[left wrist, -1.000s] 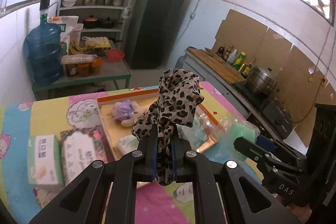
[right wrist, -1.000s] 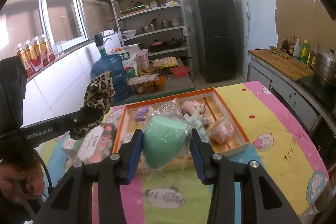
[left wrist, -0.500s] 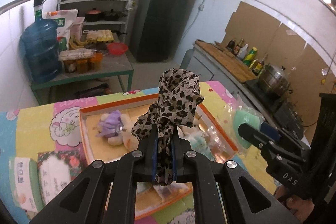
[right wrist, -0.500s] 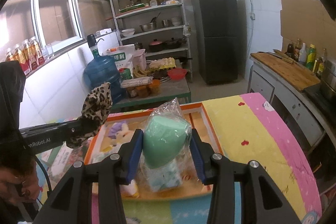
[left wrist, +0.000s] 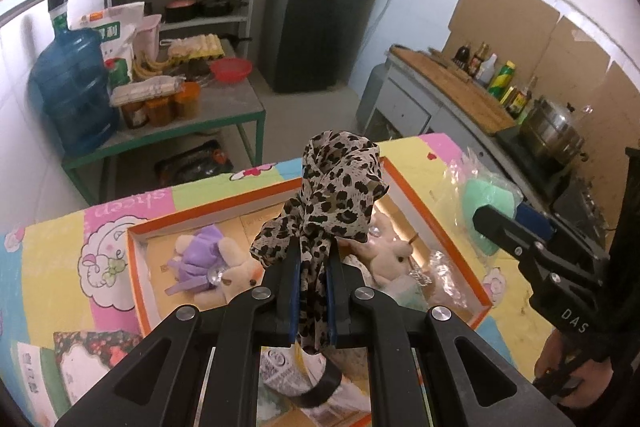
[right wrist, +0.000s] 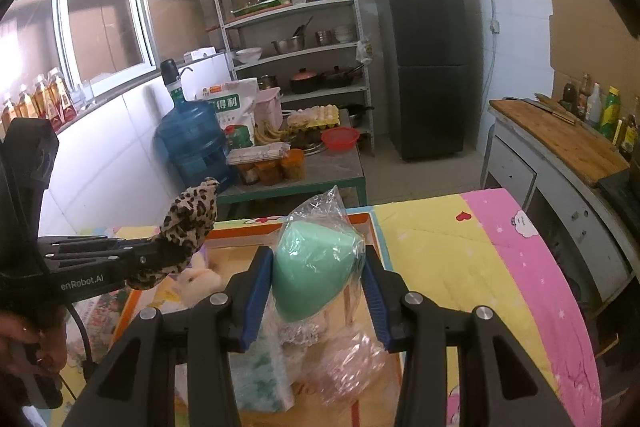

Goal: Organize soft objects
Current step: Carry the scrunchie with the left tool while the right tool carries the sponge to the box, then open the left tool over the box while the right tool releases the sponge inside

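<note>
- Left wrist view: the left tool (left wrist: 311, 301) is fully closed on a leopard-print scarf (left wrist: 334, 203), which stands up bunched between the pads, its long axis running forward along the fingers. The orange-rimmed tray (left wrist: 134, 269) lies directly ahead and below, with a purple-dressed plush toy (left wrist: 204, 261) at its left end and a cream plush rabbit (left wrist: 386, 247) further right.
- Right wrist view: the right tool (right wrist: 316, 291), about half open, grips a bagged green foam piece (right wrist: 316, 267) on both sides. It hangs over the tray's right end, already crowded with bagged items (right wrist: 344, 363); the freer floor lies under the left tool.
</note>
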`<state>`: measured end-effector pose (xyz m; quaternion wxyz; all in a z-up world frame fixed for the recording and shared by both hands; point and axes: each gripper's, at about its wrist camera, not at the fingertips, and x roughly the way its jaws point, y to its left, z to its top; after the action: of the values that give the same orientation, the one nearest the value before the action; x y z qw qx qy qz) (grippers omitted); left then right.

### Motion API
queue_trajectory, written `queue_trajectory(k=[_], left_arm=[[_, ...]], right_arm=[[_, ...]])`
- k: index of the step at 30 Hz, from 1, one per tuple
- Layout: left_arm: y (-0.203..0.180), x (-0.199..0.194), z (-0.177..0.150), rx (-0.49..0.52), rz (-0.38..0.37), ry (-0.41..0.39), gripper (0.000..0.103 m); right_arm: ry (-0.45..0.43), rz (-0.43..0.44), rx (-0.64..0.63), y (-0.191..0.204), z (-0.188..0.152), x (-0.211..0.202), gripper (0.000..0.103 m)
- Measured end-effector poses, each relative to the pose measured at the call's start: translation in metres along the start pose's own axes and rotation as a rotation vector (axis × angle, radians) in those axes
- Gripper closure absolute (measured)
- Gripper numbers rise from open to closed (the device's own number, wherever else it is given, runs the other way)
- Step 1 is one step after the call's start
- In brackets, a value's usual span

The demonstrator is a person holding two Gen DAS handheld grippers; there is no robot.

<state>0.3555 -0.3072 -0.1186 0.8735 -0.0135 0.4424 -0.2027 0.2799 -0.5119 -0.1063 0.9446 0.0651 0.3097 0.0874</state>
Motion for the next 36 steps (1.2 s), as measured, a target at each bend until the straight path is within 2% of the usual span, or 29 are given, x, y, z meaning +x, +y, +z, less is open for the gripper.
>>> queue_trajectory(k=[10, 30, 35, 36], left_arm=[[-0.003, 0.042, 0.011, -0.004, 0.016, 0.087, 0.093], [0.007, 0.086, 0.009, -0.038, 0.037, 0.163, 0.093], [0.012, 0.088, 0.008, -0.055, 0.03, 0.164, 0.09], [0.013, 0.088, 0.008, -0.059, 0.026, 0.164, 0.087]], right_arm=[[0.056, 0.021, -0.015, -0.016, 0.004, 0.037, 0.058], [0.181, 0.032, -0.008, -0.026, -0.004, 0.086, 0.057], [0.19, 0.022, -0.011, -0.025, -0.007, 0.089, 0.056], [0.191, 0.02, -0.009, -0.025, -0.008, 0.089, 0.056]])
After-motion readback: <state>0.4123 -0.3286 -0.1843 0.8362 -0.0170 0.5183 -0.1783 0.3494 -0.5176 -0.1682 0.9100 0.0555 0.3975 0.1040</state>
